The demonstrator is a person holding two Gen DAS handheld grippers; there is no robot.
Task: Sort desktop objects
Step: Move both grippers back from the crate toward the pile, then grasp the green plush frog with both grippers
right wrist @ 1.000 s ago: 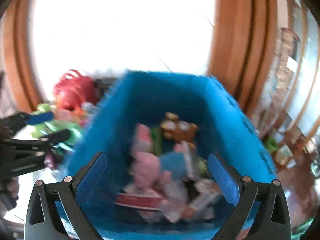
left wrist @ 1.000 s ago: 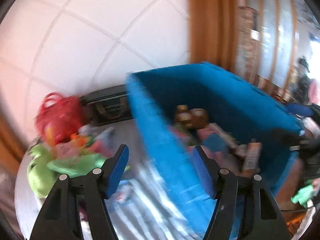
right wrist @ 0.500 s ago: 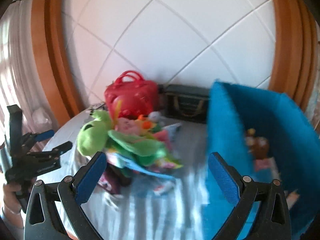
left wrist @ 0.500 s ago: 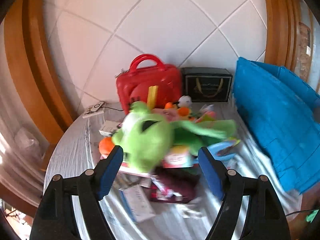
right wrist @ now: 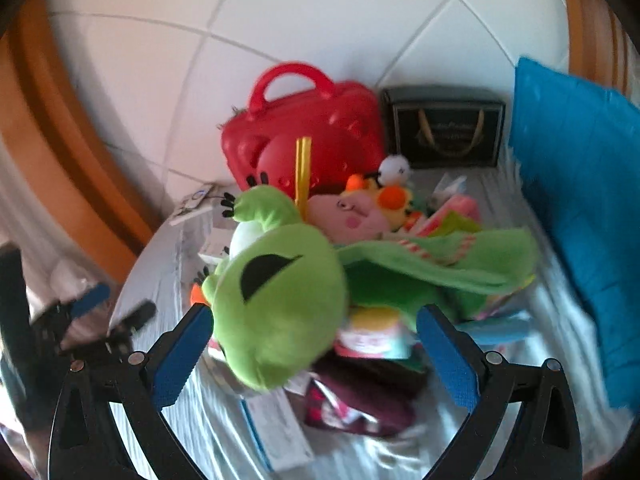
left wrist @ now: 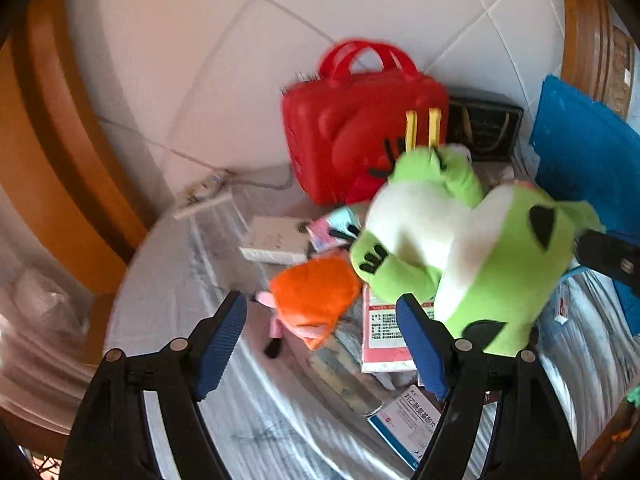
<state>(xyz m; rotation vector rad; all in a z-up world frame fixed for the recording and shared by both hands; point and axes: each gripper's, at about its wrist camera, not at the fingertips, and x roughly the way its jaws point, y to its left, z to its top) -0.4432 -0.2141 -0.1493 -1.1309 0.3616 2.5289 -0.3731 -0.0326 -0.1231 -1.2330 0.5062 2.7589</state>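
Note:
A heap of toys and packets lies on the striped table cover (left wrist: 188,280). In the left wrist view my left gripper (left wrist: 320,344) is open, just short of an orange plush (left wrist: 316,300), with nothing pressed between its pads. A big green plush (left wrist: 460,248) lies to its right. In the right wrist view my right gripper (right wrist: 316,354) is open, and the green plush's head (right wrist: 280,300) fills the space just beyond its fingers. A pink pig plush (right wrist: 352,216) and a yellow-orange plush (right wrist: 392,196) lie behind it. The blue bin (right wrist: 580,200) stands at the right.
A red carry case (left wrist: 360,132) and a black gift bag (left wrist: 484,128) stand against the tiled wall. A white box (left wrist: 276,240), a power strip (left wrist: 204,196), medicine boxes (left wrist: 404,420) and a dark pouch (right wrist: 360,392) lie around the heap. The left gripper (right wrist: 80,320) shows at the right wrist view's left edge.
Both views have swung left from the blue bin to the toy heap and come down closer to it. The left jaws stand wider than a second ago.

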